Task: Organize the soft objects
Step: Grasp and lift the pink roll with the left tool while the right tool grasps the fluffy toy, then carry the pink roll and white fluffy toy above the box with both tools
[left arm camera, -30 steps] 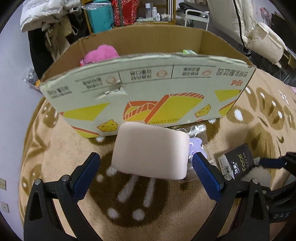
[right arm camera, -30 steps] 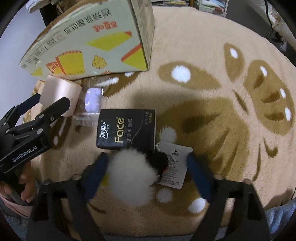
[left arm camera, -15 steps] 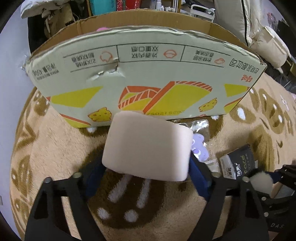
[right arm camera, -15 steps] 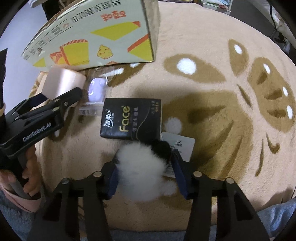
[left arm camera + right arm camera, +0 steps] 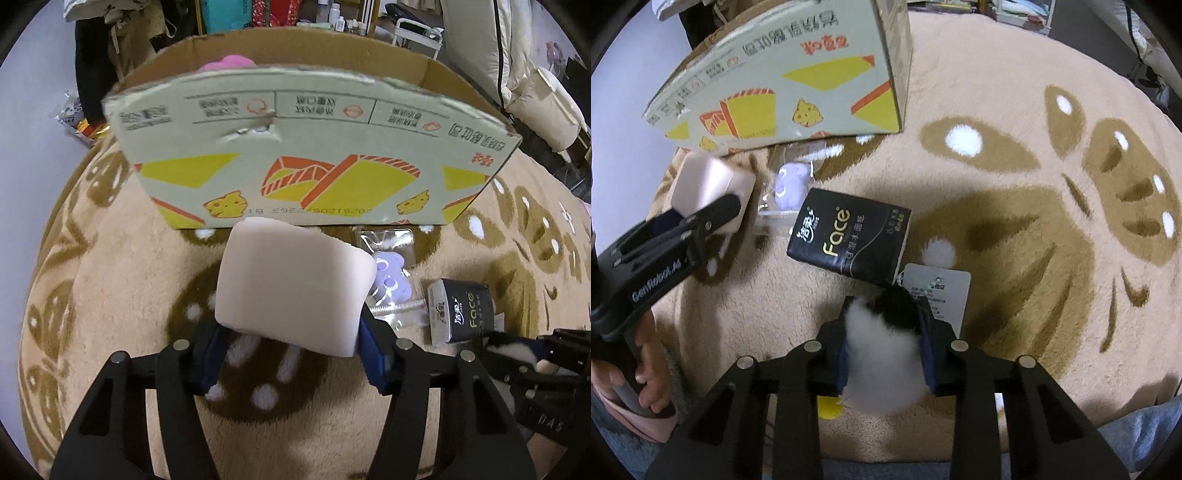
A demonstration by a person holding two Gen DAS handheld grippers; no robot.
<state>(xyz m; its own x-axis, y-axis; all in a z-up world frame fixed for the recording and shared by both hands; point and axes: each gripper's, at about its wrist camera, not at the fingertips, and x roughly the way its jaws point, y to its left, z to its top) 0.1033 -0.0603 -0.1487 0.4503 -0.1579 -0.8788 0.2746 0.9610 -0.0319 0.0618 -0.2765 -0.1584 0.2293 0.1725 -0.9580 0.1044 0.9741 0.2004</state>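
With the left claw (image 5: pixel 290 363) clenched on the sponge (image 5: pixel 291 284) and the right claw (image 5: pixel 884 354) on the pompom (image 5: pixel 882 358), the box (image 5: pixel 306 155) stood just beyond the sponge, nearer the left.

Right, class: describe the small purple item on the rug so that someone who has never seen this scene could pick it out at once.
Start at the printed cardboard box standing on the beige rug. Just in front of it, between the pale pink foam block and the black Face tissue pack, lies the purple toy. It is the only thing sealed in a clear plastic packet.
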